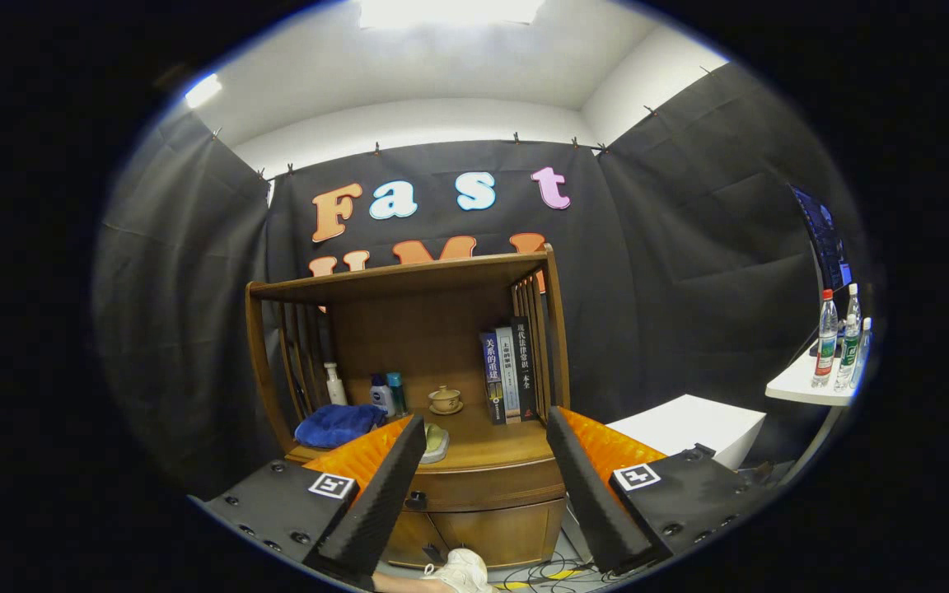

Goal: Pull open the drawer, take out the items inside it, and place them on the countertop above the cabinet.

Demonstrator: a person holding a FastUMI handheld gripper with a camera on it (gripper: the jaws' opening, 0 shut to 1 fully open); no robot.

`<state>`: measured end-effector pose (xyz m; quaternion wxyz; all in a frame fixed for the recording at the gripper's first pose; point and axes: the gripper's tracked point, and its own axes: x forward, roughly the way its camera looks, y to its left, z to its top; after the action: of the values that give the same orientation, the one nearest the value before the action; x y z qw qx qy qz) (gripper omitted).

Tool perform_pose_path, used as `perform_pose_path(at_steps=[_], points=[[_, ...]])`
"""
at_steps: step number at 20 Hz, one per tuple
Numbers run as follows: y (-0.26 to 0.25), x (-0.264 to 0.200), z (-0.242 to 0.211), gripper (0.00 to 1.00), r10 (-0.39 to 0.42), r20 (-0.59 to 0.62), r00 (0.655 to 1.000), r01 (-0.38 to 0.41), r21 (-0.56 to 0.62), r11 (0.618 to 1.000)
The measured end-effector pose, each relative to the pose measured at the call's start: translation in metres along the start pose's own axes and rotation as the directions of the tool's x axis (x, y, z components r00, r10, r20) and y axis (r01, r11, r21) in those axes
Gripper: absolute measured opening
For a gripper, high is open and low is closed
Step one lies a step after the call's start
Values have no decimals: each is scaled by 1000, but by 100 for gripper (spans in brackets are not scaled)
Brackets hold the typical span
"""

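With its fingers spread wide and holding nothing, the gripper is facing the closed drawer, whose small knob is sitting at seven o'clock beside the left finger, so an off-centre pinch is risking a slip off it.

Three clear plastic water bottles are standing on a white tabletop, well apart from a white box.
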<state>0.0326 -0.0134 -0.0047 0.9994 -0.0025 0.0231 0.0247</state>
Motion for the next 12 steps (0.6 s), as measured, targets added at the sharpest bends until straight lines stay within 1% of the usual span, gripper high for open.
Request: perform_pose_path(at_steps=[2,5,12], points=[[-1,1,0,98,-6,3,1000,6,4,1000],[5,1,-4,98,9,-10,1000,-8,9,1000],[5,-4,7,98,18,15,1000,-18,-7,1000]])
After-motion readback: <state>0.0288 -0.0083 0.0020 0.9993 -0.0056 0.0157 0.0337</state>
